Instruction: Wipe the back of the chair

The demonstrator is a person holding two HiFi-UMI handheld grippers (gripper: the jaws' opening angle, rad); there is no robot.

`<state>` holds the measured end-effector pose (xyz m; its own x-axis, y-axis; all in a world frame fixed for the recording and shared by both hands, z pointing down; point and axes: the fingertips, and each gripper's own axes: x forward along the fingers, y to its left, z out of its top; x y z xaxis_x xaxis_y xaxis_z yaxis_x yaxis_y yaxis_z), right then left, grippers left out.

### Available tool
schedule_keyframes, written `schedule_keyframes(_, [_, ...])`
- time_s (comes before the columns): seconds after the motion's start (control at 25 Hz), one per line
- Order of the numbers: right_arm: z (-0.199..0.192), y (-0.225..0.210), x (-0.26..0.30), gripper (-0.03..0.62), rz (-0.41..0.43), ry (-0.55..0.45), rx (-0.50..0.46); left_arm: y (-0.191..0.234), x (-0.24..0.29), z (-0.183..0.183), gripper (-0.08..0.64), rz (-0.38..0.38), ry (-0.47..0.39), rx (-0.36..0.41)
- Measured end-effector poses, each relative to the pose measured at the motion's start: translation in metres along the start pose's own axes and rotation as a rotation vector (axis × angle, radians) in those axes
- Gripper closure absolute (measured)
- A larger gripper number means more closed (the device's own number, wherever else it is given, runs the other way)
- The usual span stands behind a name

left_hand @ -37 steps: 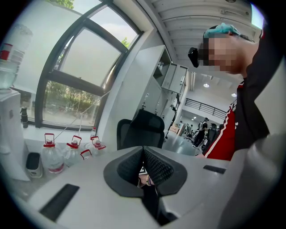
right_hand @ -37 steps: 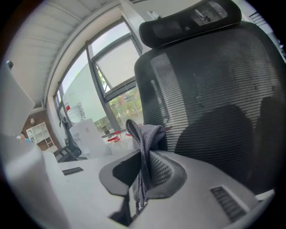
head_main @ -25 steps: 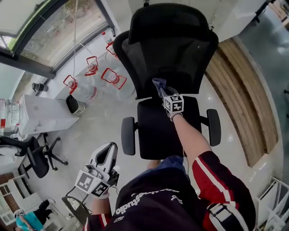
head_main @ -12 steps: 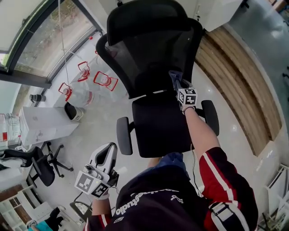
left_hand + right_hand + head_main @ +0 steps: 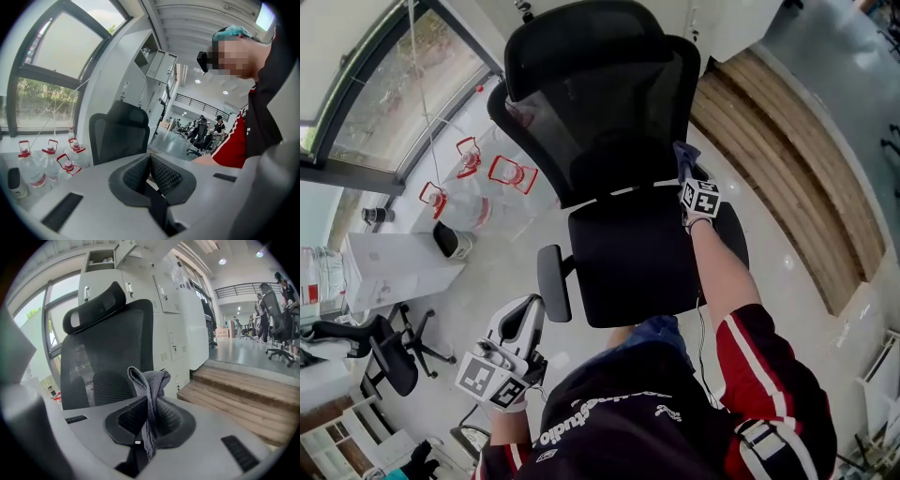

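The black chair fills the upper middle of the head view, its mesh back facing the person and its seat below. The right gripper reaches to the lower right edge of that back, just above the seat, with the person's bare forearm stretched out behind it. Its jaws are clamped on a grey cloth – in the right gripper view the cloth stands up from between them in a folded loop and hangs down in front of the right gripper. There the mesh back and headrest sit left of and behind the cloth; whether cloth and mesh touch cannot be told.

The left gripper hangs low at the lower left of the head view, well apart from the chair. In its own view the left gripper has its jaws pressed together with nothing between them, and the chair shows beyond – left of centre.

Clear bottles with red handles stand on the floor left of the chair. Wooden steps run down the right side, and white cabinets rise behind the chair in the right gripper view.
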<state>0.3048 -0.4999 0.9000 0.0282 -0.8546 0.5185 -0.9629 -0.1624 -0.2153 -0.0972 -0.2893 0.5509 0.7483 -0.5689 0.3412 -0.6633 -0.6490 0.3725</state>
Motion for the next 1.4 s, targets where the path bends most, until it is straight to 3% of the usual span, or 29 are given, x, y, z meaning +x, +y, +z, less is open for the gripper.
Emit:
schedule_keyframes(0.28, [0.031, -0.025, -0.047, 0.538, -0.020, -0.024, 0.003, -0.030, -0.004, 0.016, 0.535, -0.031, -0.051, 0.003])
schedule_keyframes(0.56, [0.067, -0.012, -0.126, 0.538, 0.042, -0.036, -0.030, -0.071, -0.012, 0.048, 0.535, -0.072, -0.133, 0.035])
schedule_keyframes(0.84, [0.116, 0.034, -0.230, 0.538, 0.199, -0.080, -0.168, -0.108, -0.026, 0.080, 0.535, -0.067, -0.221, 0.098])
schedule_keyframes(1.08, [0.160, 0.074, -0.326, 0.538, 0.321, -0.142, -0.224, -0.138, -0.039, 0.079, 0.535, -0.041, -0.215, 0.152])
schedule_keyframes(1.4, [0.203, 0.158, -0.477, 0.537, 0.527, -0.265, -0.291, -0.197, -0.044, 0.080, 0.535, -0.073, -0.234, 0.185])
